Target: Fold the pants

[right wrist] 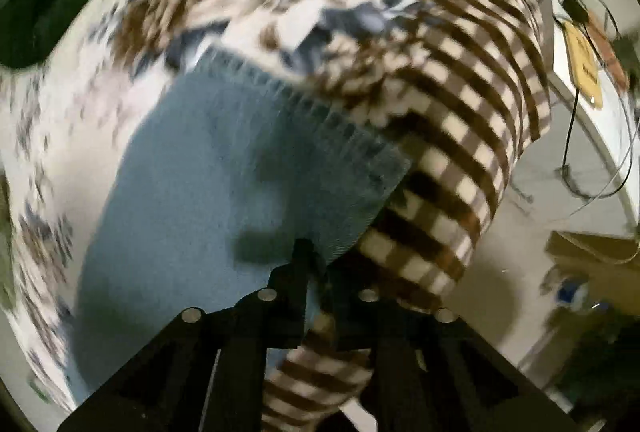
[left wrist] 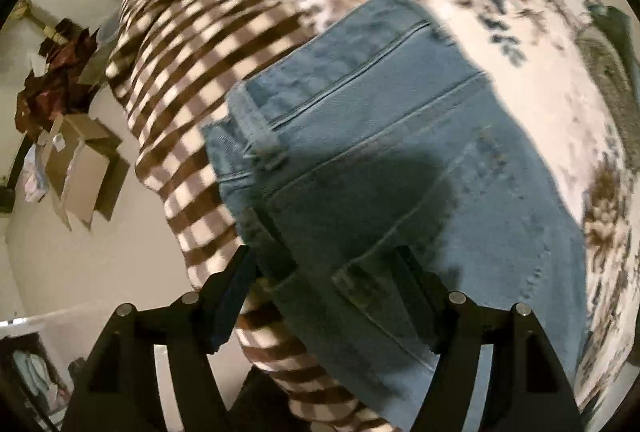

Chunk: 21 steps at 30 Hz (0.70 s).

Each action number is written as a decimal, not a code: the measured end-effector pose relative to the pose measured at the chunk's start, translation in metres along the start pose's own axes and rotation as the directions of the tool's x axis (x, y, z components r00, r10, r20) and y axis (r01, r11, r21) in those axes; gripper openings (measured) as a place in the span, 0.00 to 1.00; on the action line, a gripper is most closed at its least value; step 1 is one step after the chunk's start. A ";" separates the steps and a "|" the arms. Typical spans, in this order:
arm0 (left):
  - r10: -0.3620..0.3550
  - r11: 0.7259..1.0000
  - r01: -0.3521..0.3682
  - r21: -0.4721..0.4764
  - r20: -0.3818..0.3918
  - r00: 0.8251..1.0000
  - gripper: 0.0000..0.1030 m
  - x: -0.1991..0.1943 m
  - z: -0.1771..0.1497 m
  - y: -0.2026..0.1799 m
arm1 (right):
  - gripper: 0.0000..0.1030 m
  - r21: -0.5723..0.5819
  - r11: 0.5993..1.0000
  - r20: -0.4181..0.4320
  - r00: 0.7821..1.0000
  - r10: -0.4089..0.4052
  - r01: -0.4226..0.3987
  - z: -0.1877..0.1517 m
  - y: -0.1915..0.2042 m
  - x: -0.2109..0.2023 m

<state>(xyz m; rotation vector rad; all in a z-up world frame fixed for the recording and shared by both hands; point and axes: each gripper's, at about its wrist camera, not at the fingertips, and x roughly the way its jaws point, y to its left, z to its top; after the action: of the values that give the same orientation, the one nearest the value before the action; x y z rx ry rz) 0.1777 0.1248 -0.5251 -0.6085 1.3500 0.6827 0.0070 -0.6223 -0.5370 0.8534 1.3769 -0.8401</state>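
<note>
Light blue denim pants (left wrist: pixel 384 160) lie on a bed covered with a floral and brown-checked blanket (left wrist: pixel 180 64). The left wrist view shows the waistband end with seams and a belt loop. My left gripper (left wrist: pixel 324 264) is open, its fingers straddling the near edge of the waistband area. In the right wrist view the hem end of a pant leg (right wrist: pixel 224 184) lies near the bed's edge. My right gripper (right wrist: pixel 320 264) is shut on the near corner of the pant leg. Both views are motion-blurred.
The blanket's checked border (right wrist: pixel 460 160) hangs over the bed's side. On the floor to the left are open cardboard boxes (left wrist: pixel 80 168) and dark red cloth (left wrist: pixel 52 80). A white wall with cables (right wrist: pixel 580 112) and a box (right wrist: pixel 592 244) are to the right.
</note>
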 end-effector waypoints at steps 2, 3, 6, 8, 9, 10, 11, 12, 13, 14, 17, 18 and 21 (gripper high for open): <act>-0.029 0.999 0.029 -0.024 -0.008 1.000 0.66 0.005 0.002 0.006 | 0.33 -0.029 0.998 -0.037 0.998 0.050 -0.051 -0.017 0.012 -0.009; -0.040 0.999 0.040 -0.028 -0.001 0.999 0.63 0.005 0.002 0.008 | 0.34 -0.044 0.995 -0.053 0.995 0.086 -0.089 -0.028 0.020 -0.013; -0.027 0.999 0.028 -0.025 0.038 0.999 0.38 0.001 0.002 0.011 | 0.34 -0.060 0.972 -0.172 0.962 0.214 -0.227 -0.066 0.045 -0.012; -0.019 0.999 0.021 -0.039 0.049 0.999 0.25 -0.001 0.002 0.016 | 0.34 -0.031 0.953 -0.290 0.915 0.281 -0.302 -0.094 0.065 0.005; -0.025 0.998 0.028 -0.048 0.054 0.998 0.22 -0.002 0.002 0.020 | 0.34 -0.018 0.949 -0.327 0.899 0.291 -0.314 -0.108 0.064 0.013; -0.021 0.998 0.024 -0.051 0.059 0.998 0.14 -0.004 0.002 0.023 | 0.34 -0.016 0.951 -0.361 0.889 0.281 -0.307 -0.120 0.069 0.023; -0.011 0.999 0.014 -0.052 0.066 0.998 0.09 -0.007 0.001 0.026 | 0.34 -0.018 0.956 -0.381 0.887 0.263 -0.291 -0.129 0.070 0.030; -0.013 0.999 0.017 -0.049 0.077 0.997 0.02 -0.010 0.001 0.030 | 0.34 -0.012 0.958 -0.393 0.882 0.258 -0.286 -0.134 0.074 0.037; 0.004 0.999 0.000 -0.043 0.090 0.996 0.00 -0.014 0.001 0.034 | 0.34 -0.004 0.959 -0.405 0.877 0.258 -0.284 -0.140 0.076 0.045; 0.012 0.999 -0.007 -0.042 0.106 0.994 0.00 -0.018 0.002 0.038 | 0.33 -0.005 0.963 -0.409 0.880 0.243 -0.269 -0.147 0.074 0.048; 0.011 0.998 -0.004 -0.061 0.122 0.992 0.00 -0.025 0.009 0.058 | 0.28 -0.011 0.969 -0.388 0.894 0.224 -0.248 -0.148 0.081 0.053; -0.010 0.997 0.017 -0.070 0.109 0.994 0.00 -0.024 0.012 0.066 | 0.28 -0.022 0.968 -0.387 0.895 0.221 -0.248 -0.150 0.081 0.051; -0.142 0.983 0.146 -0.108 0.048 0.989 0.02 -0.022 0.015 0.069 | 0.28 -0.012 0.961 -0.428 0.870 0.245 -0.276 -0.155 0.075 0.047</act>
<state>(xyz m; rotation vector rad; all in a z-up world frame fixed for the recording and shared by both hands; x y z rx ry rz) 0.1342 0.1805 -0.5014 -0.7705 1.2235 0.6524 0.0035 -0.4501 -0.5852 1.1836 1.6089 -0.4012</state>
